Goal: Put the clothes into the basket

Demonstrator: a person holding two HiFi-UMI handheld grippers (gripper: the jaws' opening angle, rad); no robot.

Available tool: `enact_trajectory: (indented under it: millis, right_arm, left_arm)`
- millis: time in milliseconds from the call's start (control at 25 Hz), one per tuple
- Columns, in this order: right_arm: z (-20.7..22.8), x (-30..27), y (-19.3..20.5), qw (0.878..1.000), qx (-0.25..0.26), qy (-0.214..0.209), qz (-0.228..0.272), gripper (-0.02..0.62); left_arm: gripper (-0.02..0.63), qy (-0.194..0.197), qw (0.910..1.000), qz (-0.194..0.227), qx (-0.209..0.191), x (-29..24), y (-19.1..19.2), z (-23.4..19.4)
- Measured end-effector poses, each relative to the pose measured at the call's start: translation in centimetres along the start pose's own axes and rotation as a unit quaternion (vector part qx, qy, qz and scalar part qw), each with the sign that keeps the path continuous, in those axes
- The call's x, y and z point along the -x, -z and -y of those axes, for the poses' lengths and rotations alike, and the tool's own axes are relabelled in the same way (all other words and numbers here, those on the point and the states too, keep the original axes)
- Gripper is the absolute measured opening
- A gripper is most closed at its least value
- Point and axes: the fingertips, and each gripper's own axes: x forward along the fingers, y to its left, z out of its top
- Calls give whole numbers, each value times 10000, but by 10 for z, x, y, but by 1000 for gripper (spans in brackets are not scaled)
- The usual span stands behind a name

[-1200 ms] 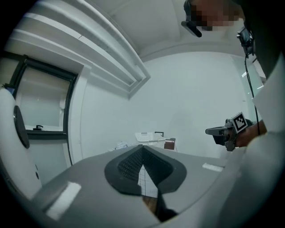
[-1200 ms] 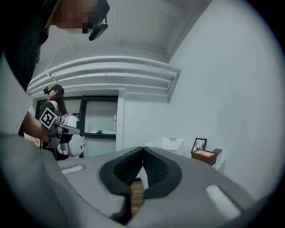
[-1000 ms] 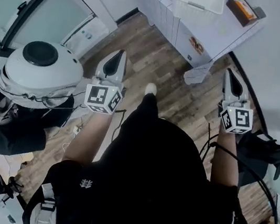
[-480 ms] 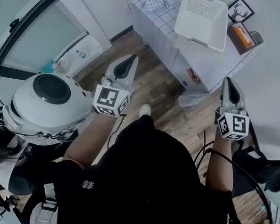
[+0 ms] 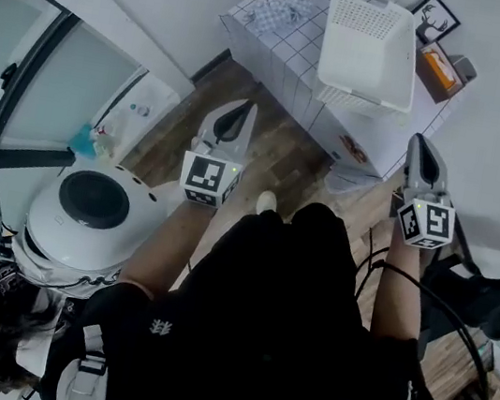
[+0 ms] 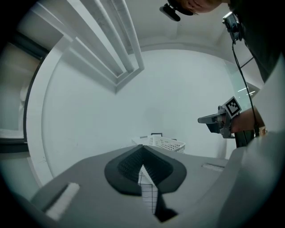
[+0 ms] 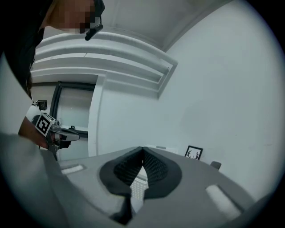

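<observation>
A white slatted basket point(image 5: 370, 48) stands empty on a white tiled table point(image 5: 284, 53) ahead of me. A blue-and-white checked cloth point(image 5: 282, 8) lies crumpled on the table's far left corner. My left gripper point(image 5: 241, 112) is held in the air short of the table, jaws shut and empty. My right gripper point(image 5: 420, 145) hangs near the table's right end, also shut with nothing in it. The left gripper view shows its jaws point(image 6: 142, 148) meeting, the basket point(image 6: 167, 143) beyond and the right gripper point(image 6: 210, 119) to the side. The right gripper view shows closed jaws point(image 7: 142, 149).
A framed deer picture point(image 5: 435, 16) and an orange box point(image 5: 440, 69) sit at the table's right end. A white domed machine point(image 5: 90, 220) stands at my left by a glass door point(image 5: 23, 80). Black gear point(image 5: 482, 290) lies to the right on the wooden floor point(image 5: 269, 141).
The table and basket have come further into view and nearer as I stepped forward. Both grippers stayed shut and moved with me toward the table.
</observation>
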Motion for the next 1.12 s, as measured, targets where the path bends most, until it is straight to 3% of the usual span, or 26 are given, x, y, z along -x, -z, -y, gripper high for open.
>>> enact_trajectory:
  millis: [360,640,1000,1120]
  right_arm:
    - [22,-57,-4,10000,-4,22,-10,0]
    - [66,-120,-21,9995,-149,-78,276,0]
    - [117,-195,-46,9965,-203,-292,761,0]
    - [129,-220,-44,9969,-217,-452,613,0]
  left_arm:
    - [3,-149,9996,-36,253,-51,8,-48]
    - [3,-330,9987,-229,314,-110,13,-78]
    - [3,-619,9966,-502,203,-199,12,-122]
    - [3,-599,9961,-626,172,-228,15,-128]
